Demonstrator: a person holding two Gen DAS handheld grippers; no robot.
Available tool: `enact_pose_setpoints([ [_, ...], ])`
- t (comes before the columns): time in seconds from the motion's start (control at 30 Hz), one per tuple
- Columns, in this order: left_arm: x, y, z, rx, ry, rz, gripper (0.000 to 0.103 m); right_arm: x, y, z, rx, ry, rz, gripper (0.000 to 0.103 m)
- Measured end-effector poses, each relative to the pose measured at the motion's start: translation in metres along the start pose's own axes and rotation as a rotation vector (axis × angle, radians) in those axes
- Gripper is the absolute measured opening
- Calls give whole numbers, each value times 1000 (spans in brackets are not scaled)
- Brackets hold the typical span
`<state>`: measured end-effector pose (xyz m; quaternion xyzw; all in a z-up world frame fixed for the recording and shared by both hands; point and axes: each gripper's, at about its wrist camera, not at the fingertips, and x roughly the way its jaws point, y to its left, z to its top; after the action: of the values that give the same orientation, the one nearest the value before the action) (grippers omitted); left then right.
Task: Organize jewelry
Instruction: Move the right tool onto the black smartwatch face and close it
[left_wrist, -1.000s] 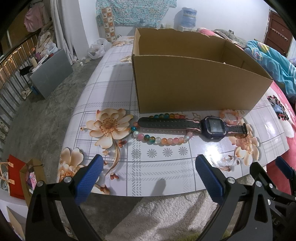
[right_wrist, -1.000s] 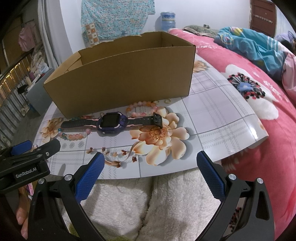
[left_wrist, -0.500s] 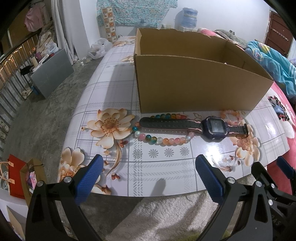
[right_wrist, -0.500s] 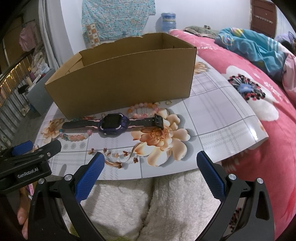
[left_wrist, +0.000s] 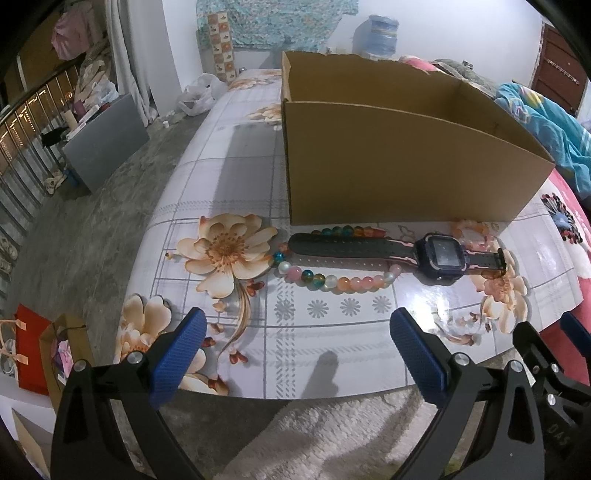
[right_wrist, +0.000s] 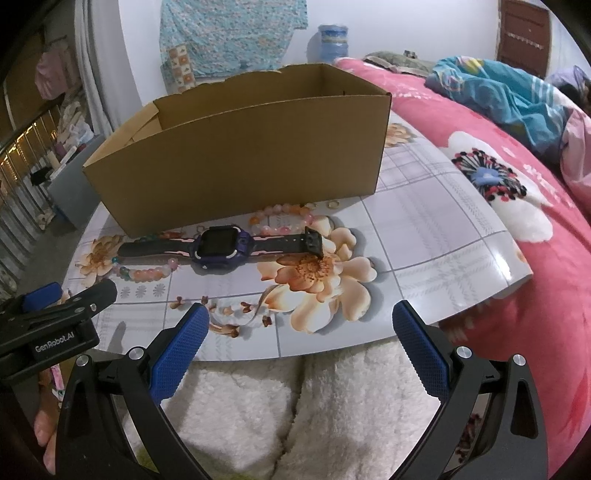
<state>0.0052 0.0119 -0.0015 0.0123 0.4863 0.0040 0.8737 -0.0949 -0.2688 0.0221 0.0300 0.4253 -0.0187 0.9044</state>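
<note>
A dark purple and pink smartwatch (left_wrist: 439, 256) (right_wrist: 221, 245) lies flat on the floral table in front of an open cardboard box (left_wrist: 399, 166) (right_wrist: 243, 155). A multicoloured bead bracelet (left_wrist: 332, 278) (right_wrist: 147, 274) lies around the watch's left strap. A pink bead bracelet (left_wrist: 474, 230) (right_wrist: 284, 214) lies near the box by the right strap. A small ring (right_wrist: 333, 203) lies by the box. My left gripper (left_wrist: 295, 350) and right gripper (right_wrist: 301, 341) are both open and empty at the table's near edge.
The table (left_wrist: 236, 177) has a glossy floral cover. A bed with a pink floral blanket (right_wrist: 517, 177) runs along the right. A white fluffy cloth (right_wrist: 314, 406) lies below the table's near edge. Paper bags (left_wrist: 40, 350) stand on the floor at left.
Both grippers have crept slightly forward toward the table; the objects look a little nearer. Nothing on the table has moved.
</note>
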Motion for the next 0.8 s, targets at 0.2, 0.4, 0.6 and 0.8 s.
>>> enact_pose_setpoints([
  [0.2,7,2,1,46,-7,-23,97,-5,0,3,9,-58,-9,95],
  [0.4,17,0,5,143,-30,-111,97,-3,3,7,-26,-104,14,95],
  [0.6,16,11,13,210,-138,-319,98,7,7,17,5,-94,113,95],
  [0.8,22,34,30,110,-152,-441,98,17,21,33,-19,-97,177,91],
])
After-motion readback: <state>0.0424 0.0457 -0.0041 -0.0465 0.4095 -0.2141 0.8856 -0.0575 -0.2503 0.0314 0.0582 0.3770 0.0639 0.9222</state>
